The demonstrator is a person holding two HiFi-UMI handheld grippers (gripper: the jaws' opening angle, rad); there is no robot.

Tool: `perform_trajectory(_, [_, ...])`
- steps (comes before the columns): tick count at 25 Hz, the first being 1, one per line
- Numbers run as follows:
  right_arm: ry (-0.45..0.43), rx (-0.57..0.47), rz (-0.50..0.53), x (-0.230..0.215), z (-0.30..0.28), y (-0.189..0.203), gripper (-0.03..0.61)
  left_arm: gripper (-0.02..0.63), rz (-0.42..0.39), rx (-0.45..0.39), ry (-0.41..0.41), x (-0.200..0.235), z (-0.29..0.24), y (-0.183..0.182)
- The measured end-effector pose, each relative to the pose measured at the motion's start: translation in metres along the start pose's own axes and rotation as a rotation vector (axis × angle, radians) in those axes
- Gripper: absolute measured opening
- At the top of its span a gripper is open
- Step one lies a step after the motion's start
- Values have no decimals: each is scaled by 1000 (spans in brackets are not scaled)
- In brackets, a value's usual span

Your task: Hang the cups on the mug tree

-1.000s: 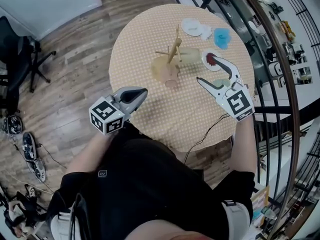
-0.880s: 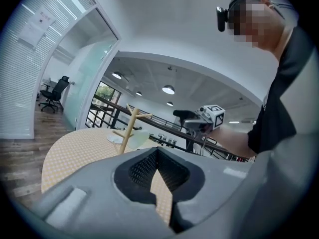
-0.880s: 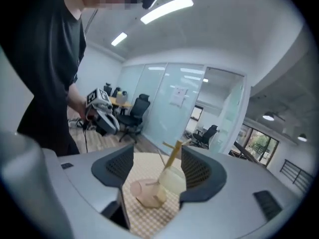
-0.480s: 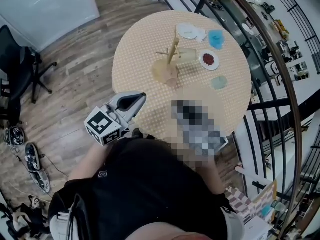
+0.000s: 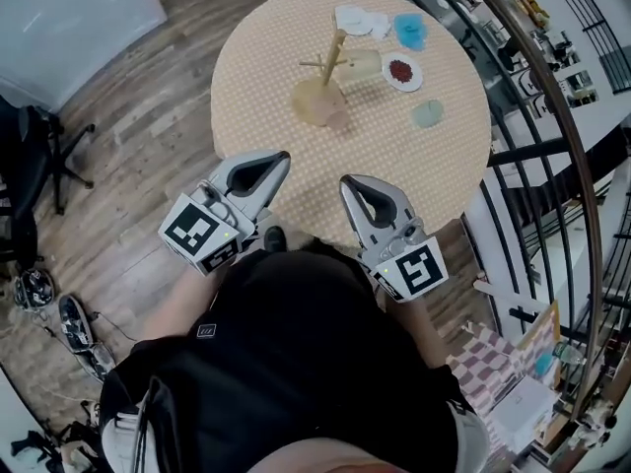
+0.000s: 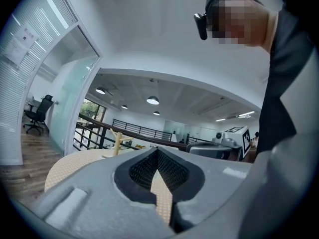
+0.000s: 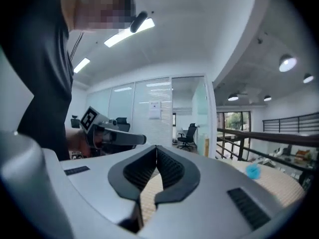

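Observation:
The wooden mug tree [image 5: 326, 75] stands on the far half of the round dotted table [image 5: 286, 37], with a cream cup [image 5: 363, 64] against its right side. A white cup [image 5: 354, 19], a blue cup [image 5: 411, 31], a white cup with red inside [image 5: 402, 72] and a pale green cup [image 5: 427, 114] lie around it. My left gripper [image 5: 277, 157] is shut and empty at the table's near edge. My right gripper [image 5: 346, 181] has just been closing; it is shut with nothing between its jaws. The left gripper view shows the tree [image 6: 118, 142] beyond shut jaws. The right gripper view shows the blue cup [image 7: 253, 171].
A black railing [image 5: 552, 156] curves round the table's right side. A dark office chair [image 5: 35, 156] stands on the wood floor at the left, with shoes [image 5: 30, 289] below it. The person's dark torso fills the bottom of the head view.
The right gripper drew back from the pale green cup to the table's near edge, and its jaws went from wide open to shut. The left gripper rose slightly.

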State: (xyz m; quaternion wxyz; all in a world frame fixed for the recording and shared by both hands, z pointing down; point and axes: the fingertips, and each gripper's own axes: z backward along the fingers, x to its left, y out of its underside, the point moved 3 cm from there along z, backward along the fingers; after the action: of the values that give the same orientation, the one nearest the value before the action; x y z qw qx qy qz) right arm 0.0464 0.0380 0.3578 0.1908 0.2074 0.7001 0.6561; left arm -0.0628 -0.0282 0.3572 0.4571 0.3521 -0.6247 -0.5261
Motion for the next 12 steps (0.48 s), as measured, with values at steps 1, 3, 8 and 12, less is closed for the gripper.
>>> perform_trajectory(1, [13, 8, 16, -1, 3, 1, 17, 6, 2, 2, 0, -2, -1, 0])
perform_trajectory(3, [20, -2, -16, -5, 8, 0, 17, 5, 15, 8, -4, -4, -2, -1])
perform_trajectory(8, [55, -11, -26, -25, 16, -1, 17, 6, 10, 35, 35, -12, -10, 1])
perform_trajectory(12, [92, -23, -55, -37, 20, 0, 16, 6, 53, 33, 79, -15, -10, 0])
